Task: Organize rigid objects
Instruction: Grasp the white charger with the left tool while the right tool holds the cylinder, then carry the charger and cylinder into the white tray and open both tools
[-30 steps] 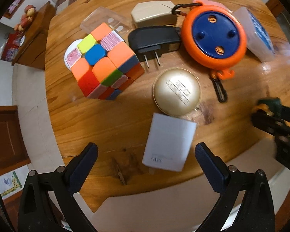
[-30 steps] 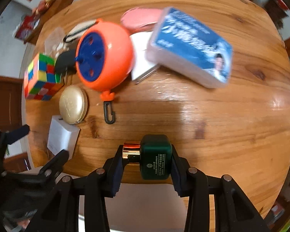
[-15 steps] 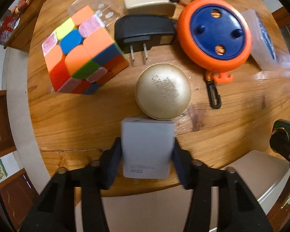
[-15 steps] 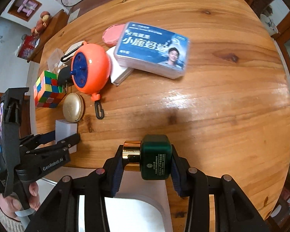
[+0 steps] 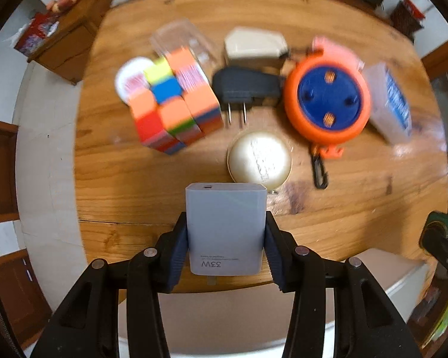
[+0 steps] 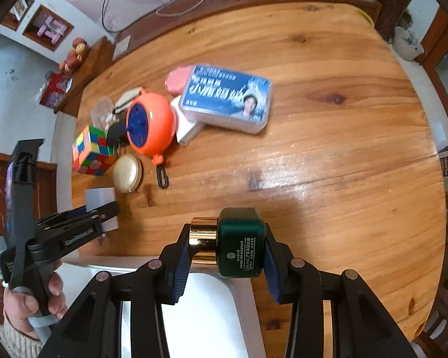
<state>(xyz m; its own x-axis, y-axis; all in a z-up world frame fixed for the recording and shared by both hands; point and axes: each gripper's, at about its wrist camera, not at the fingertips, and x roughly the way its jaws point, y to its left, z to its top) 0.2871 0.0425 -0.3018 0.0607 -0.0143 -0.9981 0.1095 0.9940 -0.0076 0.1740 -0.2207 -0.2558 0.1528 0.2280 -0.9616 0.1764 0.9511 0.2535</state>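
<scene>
My left gripper (image 5: 225, 247) is shut on a white 33W charger block (image 5: 225, 226) and holds it above the near edge of the round wooden table (image 5: 358, 208). The charger also shows in the right wrist view (image 6: 100, 199), with the left gripper (image 6: 104, 211) around it. My right gripper (image 6: 227, 247) is shut on a green bottle with a gold cap (image 6: 239, 243), held over the table's near edge.
On the table lie a colour cube (image 5: 173, 101), a black plug adapter (image 5: 245, 88), an orange and blue reel (image 5: 327, 100), a gold round case (image 5: 259, 159), a beige box (image 5: 254, 46) and a blue-labelled clear box (image 6: 227, 101). A white chair (image 6: 206, 313) stands below.
My left gripper closed on the white charger and lifted it back from the table. My right gripper rose and drew back with the green bottle.
</scene>
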